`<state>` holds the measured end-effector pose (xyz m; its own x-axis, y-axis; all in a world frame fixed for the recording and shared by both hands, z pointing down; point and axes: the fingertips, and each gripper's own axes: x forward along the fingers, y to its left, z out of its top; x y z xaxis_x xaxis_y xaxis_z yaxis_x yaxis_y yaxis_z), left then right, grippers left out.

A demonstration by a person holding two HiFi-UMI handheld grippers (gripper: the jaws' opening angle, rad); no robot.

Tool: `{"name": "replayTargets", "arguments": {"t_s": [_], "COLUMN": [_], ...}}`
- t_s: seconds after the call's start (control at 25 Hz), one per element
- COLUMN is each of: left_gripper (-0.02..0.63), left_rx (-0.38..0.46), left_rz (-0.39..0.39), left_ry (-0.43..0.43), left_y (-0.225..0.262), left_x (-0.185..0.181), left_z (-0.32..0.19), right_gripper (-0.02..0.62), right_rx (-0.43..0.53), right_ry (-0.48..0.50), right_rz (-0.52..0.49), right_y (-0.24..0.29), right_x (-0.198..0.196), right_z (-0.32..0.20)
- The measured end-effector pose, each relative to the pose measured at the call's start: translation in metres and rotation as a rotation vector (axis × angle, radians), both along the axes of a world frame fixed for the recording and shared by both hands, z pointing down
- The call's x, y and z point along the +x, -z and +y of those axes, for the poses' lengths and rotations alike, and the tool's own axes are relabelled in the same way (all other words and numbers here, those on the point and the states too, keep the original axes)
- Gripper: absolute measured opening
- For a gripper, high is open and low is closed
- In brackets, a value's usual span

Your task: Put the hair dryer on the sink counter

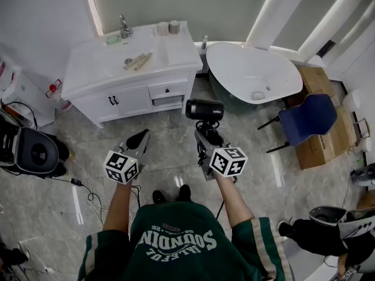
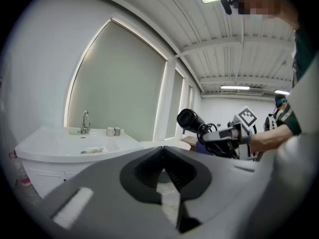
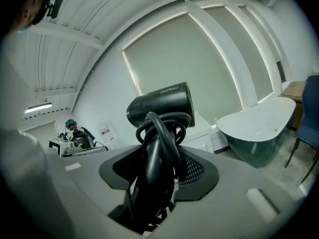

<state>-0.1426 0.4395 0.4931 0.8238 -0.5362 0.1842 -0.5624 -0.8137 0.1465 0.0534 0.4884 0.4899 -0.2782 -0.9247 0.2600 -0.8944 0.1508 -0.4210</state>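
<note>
In the middle of the head view, the right gripper (image 1: 203, 131) is clamped on the handle of the black hair dryer (image 1: 204, 109). The cord is wound round the handle and the barrel lies crosswise above the jaws. The hair dryer is held over the grey floor (image 1: 176, 133), well apart from the white sink counter (image 1: 96, 63) at upper left. The left gripper (image 1: 140, 138), left of centre, has its jaws together at the tips and holds nothing. A white bathtub (image 1: 234, 63) sits at upper right.
</note>
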Motion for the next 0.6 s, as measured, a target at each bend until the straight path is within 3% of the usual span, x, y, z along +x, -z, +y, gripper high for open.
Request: {"name": "replayTargets", "arguments": {"t_s": [0.6], "left_gripper": [0.052], "left_rx": [-0.005], "left_rz": [-0.006], "left_ry": [0.008], "left_y": [-0.005], "left_x": [0.022], "left_z": [-0.001], "right_gripper": [0.193], "right_rx": [-0.008], "right_ry": [0.031], "right_rz": [0.005], "right_y": [-0.005], "right_x": [0.021], "right_z": [-0.002]}}
